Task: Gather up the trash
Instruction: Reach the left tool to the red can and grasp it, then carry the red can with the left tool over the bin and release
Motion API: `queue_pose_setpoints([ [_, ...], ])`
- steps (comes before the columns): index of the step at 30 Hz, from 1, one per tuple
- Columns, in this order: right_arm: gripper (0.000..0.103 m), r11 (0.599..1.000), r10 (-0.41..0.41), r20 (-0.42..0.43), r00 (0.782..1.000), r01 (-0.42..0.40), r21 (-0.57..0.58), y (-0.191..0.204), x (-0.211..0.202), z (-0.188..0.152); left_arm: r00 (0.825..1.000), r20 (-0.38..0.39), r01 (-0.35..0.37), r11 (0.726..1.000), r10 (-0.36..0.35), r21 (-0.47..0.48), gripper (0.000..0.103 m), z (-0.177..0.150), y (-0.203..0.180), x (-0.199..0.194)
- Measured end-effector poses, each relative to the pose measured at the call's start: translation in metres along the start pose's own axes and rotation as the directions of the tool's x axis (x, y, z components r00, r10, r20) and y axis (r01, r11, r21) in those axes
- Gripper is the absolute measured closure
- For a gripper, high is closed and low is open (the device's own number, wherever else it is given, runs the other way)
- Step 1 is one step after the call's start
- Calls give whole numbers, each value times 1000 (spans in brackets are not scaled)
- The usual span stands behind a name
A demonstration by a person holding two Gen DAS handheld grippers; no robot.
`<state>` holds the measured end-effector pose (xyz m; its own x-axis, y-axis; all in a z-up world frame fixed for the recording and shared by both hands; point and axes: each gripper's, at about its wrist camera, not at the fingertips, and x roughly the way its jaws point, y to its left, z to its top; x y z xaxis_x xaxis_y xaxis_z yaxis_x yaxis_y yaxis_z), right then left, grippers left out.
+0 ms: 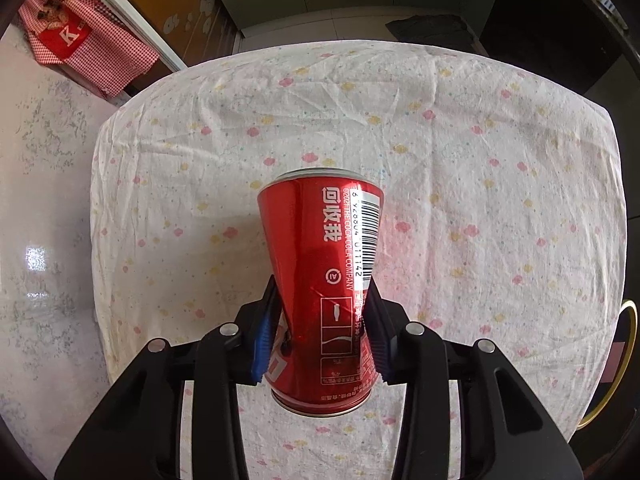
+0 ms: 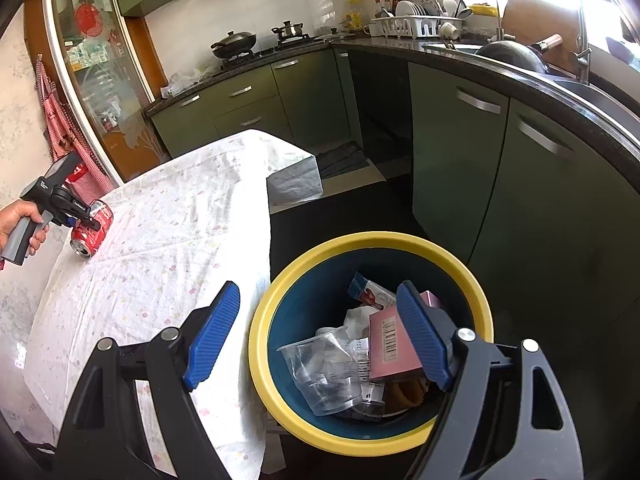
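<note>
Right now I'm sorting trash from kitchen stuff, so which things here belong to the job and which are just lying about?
Part of the job:
- red cola can, clamped in the left gripper
- yellow-rimmed trash bin, already holding wrappers and a plastic cup
- right gripper, open above the bin

Just lying about:
- flowered tablecloth
- dish rack
- wok
- checked apron
</note>
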<state>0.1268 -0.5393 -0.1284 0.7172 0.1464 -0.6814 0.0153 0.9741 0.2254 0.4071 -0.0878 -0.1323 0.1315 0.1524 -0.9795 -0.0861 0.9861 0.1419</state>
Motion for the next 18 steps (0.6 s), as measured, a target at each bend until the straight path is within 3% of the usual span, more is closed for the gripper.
queue_pose_setpoints([
  [8, 27, 1000, 15, 2, 1000, -15, 3, 1, -5, -6, 991, 107, 70, 992, -82, 109, 63, -42, -9, -47],
  [14, 27, 1000, 1, 21, 1000, -2, 23, -5, -19, -13, 960, 232, 98, 960, -160, 261, 63, -76, -45, -115],
  [18, 27, 999, -23, 43, 999, 20, 51, -14, -34, -17, 931, 280, 115, 916, -234, 385, 63, -101, -89, -155],
])
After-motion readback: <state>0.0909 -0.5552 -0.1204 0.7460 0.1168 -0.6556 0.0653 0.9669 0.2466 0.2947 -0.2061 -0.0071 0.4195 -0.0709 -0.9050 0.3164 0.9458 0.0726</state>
